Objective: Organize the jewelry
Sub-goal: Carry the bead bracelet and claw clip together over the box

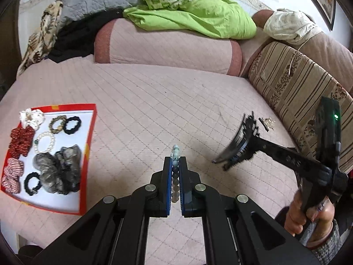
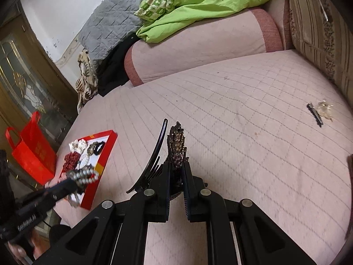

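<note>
Left wrist view shows the left gripper [image 1: 175, 165] clamped tight on a pale blue bead bracelet [image 1: 175, 154], the string standing edge-on between the blue pads at lower centre. At the right of that frame the right gripper [image 1: 237, 154], held by a hand [image 1: 308, 216], is closed on a dark hair claw clip [image 1: 233, 145]; the right wrist view shows the same clip [image 2: 176, 152] with its jewelled face upright between nearly shut jaws. The red-rimmed tray [image 1: 92, 119] at the left of the frame already holds nine pieces: one white scrunchie, one dark red, one red-and-white striped, one large grey, two black hair ties, another black one at the bottom, one gold-brown bracelet and one pearl bracelet [image 1: 45, 142]. Most sorting looks done. Judging by this, two carried items remain to be placed, plus two things on the pink quilted bed [image 1: 154, 101] at right: a black hairpin [image 2: 316, 114] and a small gold trinket [image 2: 326, 108] just beside it.
</note>
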Demonstrator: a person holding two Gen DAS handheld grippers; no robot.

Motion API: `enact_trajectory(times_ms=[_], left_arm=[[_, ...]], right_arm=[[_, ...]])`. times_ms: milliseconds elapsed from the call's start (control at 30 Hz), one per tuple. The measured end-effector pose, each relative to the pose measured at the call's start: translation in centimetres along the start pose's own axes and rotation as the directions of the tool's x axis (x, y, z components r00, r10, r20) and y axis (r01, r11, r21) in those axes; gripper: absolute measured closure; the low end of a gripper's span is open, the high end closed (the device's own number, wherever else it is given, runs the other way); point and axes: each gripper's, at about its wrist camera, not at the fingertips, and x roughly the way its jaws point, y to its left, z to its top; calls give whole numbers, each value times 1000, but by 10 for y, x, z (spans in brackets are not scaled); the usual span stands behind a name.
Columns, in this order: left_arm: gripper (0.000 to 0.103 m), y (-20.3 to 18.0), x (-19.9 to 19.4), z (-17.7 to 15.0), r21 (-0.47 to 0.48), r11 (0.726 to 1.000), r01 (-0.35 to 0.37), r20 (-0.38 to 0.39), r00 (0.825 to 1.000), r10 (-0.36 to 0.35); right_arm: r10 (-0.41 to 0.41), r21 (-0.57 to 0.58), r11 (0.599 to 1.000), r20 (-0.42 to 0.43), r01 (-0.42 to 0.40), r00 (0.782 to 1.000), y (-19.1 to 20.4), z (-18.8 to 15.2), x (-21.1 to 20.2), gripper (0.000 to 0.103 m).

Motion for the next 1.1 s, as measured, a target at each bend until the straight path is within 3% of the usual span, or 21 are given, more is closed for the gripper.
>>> enact_trajectory(times_ms=[300,700,1100], left_arm=[[98,9,-32,-7,-6,998,-69,49,996,69],[98,21,-47,-9,-5,975,-220,91,971,220],[98,37,-43,-12,-28,966,-257,72,963,258]], right_arm=[[-26,-140,990,3,26,1000,52,-19,-20,91],[-17,-204,979,-22,12,1000,85,-34,-21,91],[-32,-240,971,-50,19,998,102,-40,-14,91]])
